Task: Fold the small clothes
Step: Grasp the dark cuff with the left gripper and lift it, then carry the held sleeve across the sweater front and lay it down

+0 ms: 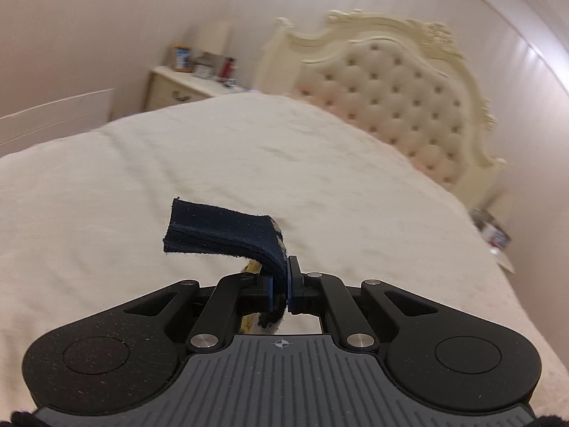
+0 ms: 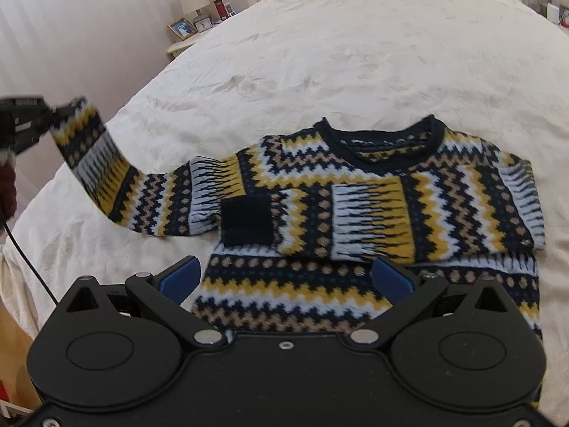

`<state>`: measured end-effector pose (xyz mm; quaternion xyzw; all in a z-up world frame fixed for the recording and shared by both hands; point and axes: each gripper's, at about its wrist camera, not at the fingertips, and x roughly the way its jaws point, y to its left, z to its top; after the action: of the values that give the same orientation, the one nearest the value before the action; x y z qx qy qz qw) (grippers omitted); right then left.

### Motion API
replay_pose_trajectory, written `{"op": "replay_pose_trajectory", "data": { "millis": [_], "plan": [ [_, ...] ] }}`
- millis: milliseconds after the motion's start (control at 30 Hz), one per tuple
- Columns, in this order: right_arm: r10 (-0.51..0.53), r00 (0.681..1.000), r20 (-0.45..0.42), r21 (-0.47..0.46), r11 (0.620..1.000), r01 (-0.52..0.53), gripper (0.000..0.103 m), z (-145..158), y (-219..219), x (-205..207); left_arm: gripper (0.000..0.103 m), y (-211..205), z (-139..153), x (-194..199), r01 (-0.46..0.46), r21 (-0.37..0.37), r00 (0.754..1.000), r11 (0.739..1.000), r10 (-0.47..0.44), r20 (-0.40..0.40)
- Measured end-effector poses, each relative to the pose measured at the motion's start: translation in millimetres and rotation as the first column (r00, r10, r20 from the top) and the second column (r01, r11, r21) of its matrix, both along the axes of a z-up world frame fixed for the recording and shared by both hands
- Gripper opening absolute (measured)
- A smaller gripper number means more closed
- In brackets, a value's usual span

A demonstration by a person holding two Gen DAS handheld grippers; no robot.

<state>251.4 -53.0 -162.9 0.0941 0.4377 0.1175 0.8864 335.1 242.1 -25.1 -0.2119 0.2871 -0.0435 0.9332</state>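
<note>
A small zigzag-patterned sweater [image 2: 355,213] in navy, yellow, white and tan lies flat on the cream bedspread [image 2: 320,53]. Its right sleeve is folded across the chest, with the navy cuff [image 2: 247,220] at the middle. My left gripper [image 1: 280,284] is shut on the navy cuff [image 1: 220,227] of the other sleeve and holds it lifted off the bed; it also shows in the right wrist view [image 2: 53,117] at the far left, with the sleeve [image 2: 103,167] stretched out. My right gripper [image 2: 284,277] is open and empty, above the sweater's lower body.
A tufted cream headboard [image 1: 391,89] stands at the far end of the bed. A nightstand [image 1: 177,89] with a picture frame, lamp and small items stands at the bed's left side. Another nightstand with items [image 2: 551,10] is at the right.
</note>
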Motion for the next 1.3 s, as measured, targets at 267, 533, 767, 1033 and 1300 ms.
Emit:
{"op": "replay_pose_trajectory", "data": {
  "millis": [267, 533, 767, 1033, 1300],
  "plan": [
    [-0.043, 0.999, 0.003, 0.060, 0.997, 0.043, 0.102, -6.2, -75.7, -8.2, 0.006, -103.4, 0.2, 16.4, 0.170, -0.016, 0.985, 0.985, -0.169, 0.021],
    [-0.069, 0.998, -0.003, 0.079, 0.995, 0.069, 0.102, -9.6, -122.9, -12.0, 0.006, -198.7, -46.5, 36.9, 0.335, -0.047, 0.939, 0.941, -0.337, -0.069],
    [-0.088, 0.996, -0.021, 0.070, 0.994, 0.090, 0.102, -12.9, -145.8, -17.2, 0.027, -241.3, -91.2, 46.5, 0.446, -0.050, 0.871, 0.893, -0.446, -0.207],
    [-0.110, 0.993, -0.044, 0.044, 0.993, 0.111, 0.102, -19.3, -148.9, -11.8, 0.058, -221.1, -106.1, 37.5, 0.539, -0.019, 0.821, 0.842, -0.530, -0.212],
    [-0.094, 0.995, -0.044, 0.016, 0.995, 0.095, 0.102, -23.5, -142.7, 15.1, 0.061, -162.1, -144.7, 12.8, 0.506, 0.062, 0.831, 0.861, -0.467, -0.304]
  ]
}}
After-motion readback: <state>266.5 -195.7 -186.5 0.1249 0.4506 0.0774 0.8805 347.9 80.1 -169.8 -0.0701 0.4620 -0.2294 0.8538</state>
